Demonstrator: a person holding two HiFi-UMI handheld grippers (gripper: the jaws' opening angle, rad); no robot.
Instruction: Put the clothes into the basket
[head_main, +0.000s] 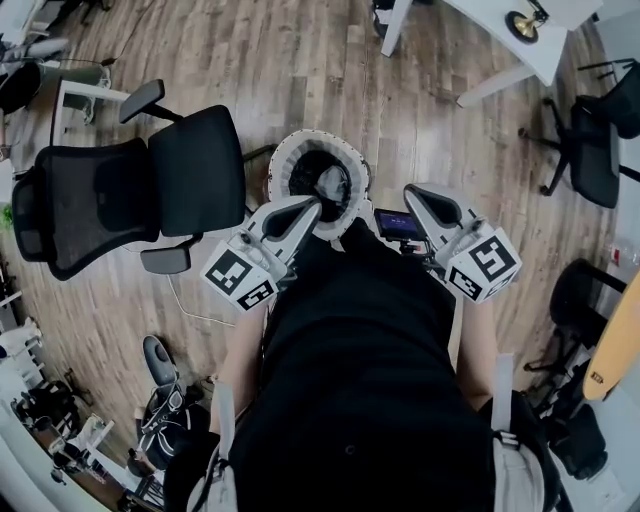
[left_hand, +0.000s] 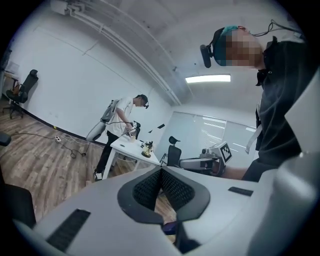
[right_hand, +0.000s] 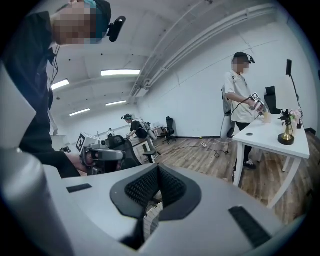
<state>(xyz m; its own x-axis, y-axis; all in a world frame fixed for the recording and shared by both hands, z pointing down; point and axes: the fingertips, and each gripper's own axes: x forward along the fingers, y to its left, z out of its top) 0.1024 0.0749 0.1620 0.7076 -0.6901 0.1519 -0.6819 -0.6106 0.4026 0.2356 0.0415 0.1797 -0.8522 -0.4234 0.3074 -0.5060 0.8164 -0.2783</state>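
Observation:
A round white basket (head_main: 290, 152) stands on the wood floor in front of me, with dark clothes (head_main: 325, 182) lying inside it. Held up near my chest, my left gripper (head_main: 312, 206) hangs over the basket's near rim, its jaws shut and empty. The left gripper view shows its pads (left_hand: 150, 186) meeting with nothing between them. My right gripper (head_main: 413, 193) is just right of the basket, also shut and empty, its pads (right_hand: 172, 187) pressed together. A strip of the basket's rim (right_hand: 150, 221) shows below the right jaws.
A black office chair (head_main: 130, 195) stands close on the basket's left. A white table (head_main: 505, 45) and another black chair (head_main: 592, 140) are at the far right. Shoes and gear (head_main: 160, 400) lie at lower left. A second person (right_hand: 239, 95) works at a white table (right_hand: 272, 137).

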